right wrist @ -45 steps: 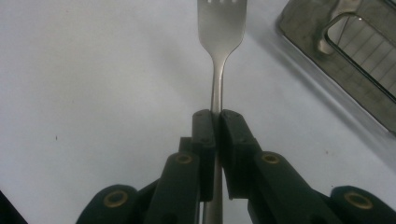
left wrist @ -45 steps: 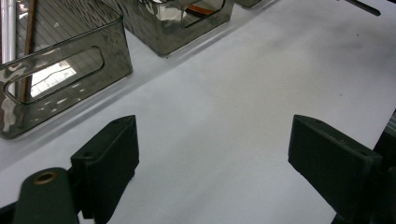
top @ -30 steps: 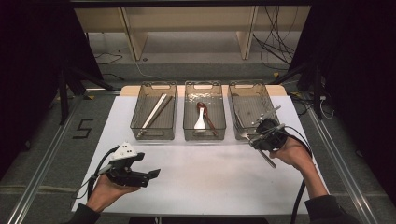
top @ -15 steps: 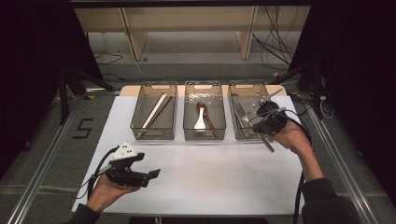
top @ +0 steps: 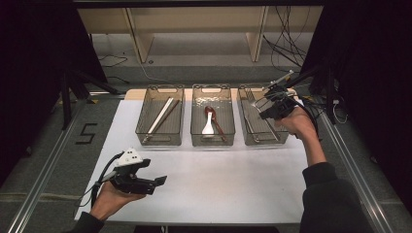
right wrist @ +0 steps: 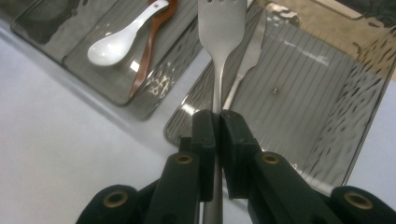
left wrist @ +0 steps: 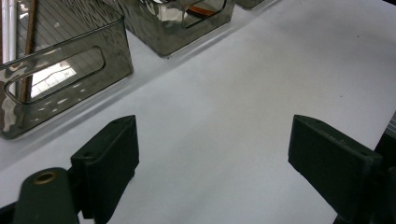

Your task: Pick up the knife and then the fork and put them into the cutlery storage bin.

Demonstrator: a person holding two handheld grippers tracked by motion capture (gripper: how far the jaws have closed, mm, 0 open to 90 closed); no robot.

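Three clear bins [top: 213, 137] sat on the table [top: 233, 179]. The right claw [right wrist: 217, 122] pinched one fork [right wrist: 221, 28] above another, probably a fork [right wrist: 247, 56]; the left claw [left wrist: 212, 154] gaped wide. A "5" [top: 86, 133] marked the floor.

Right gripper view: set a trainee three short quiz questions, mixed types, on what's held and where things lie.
1. True or false: the right gripper is shut on a fork.
2. What lies in the middle bin? A) chopsticks B) a white spoon and a brown spoon C) knives
3. Fill in: the left gripper hovers over the white table with its jaws ____.

Key
1. True; it clamps the handle, above the right bin, where another fork lies.
2. B: white spoon, brown spoon.
3. open
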